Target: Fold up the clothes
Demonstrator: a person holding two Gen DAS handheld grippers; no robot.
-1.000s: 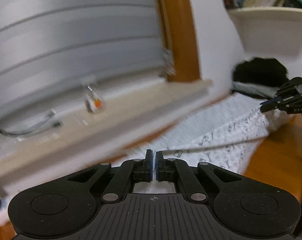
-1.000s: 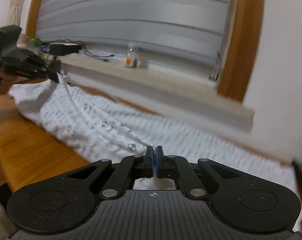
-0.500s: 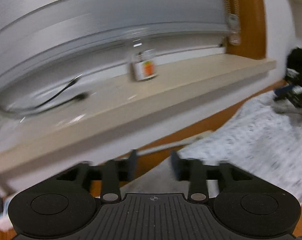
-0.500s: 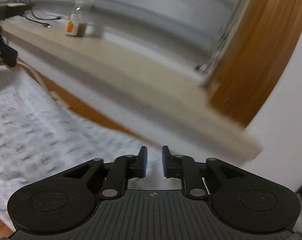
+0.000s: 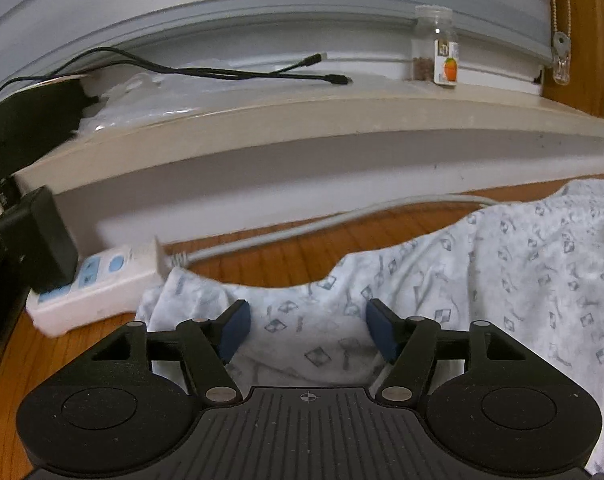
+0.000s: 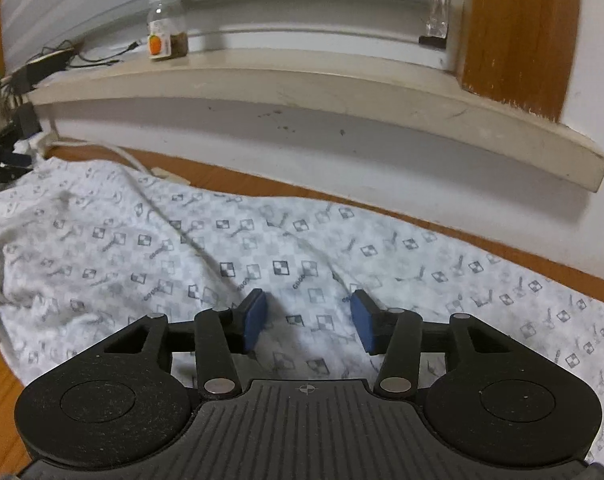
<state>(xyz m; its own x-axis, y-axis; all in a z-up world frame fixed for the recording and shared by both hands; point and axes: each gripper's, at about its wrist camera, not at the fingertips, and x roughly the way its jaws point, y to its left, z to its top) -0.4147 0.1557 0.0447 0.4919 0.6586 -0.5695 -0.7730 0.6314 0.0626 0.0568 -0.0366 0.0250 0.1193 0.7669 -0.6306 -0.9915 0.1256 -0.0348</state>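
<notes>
A white patterned garment (image 6: 262, 240) lies spread on the wooden counter (image 5: 286, 256) below a pale windowsill (image 6: 302, 80); both the left claw (image 5: 308, 326) and right claw (image 6: 308, 318) hang over it, opening, gripping nothing.

No legible text; jar (image 5: 438, 46) label shows orange pic only, garment (image 6: 262, 248) print lettering too blurry.

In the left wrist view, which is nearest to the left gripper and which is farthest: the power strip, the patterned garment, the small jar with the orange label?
1. The patterned garment: right under the left gripper, whose jaws are opening over it.
2. The power strip: on the wooden floor, to the left.
3. The small jar: up on the window sill, far right.
</notes>
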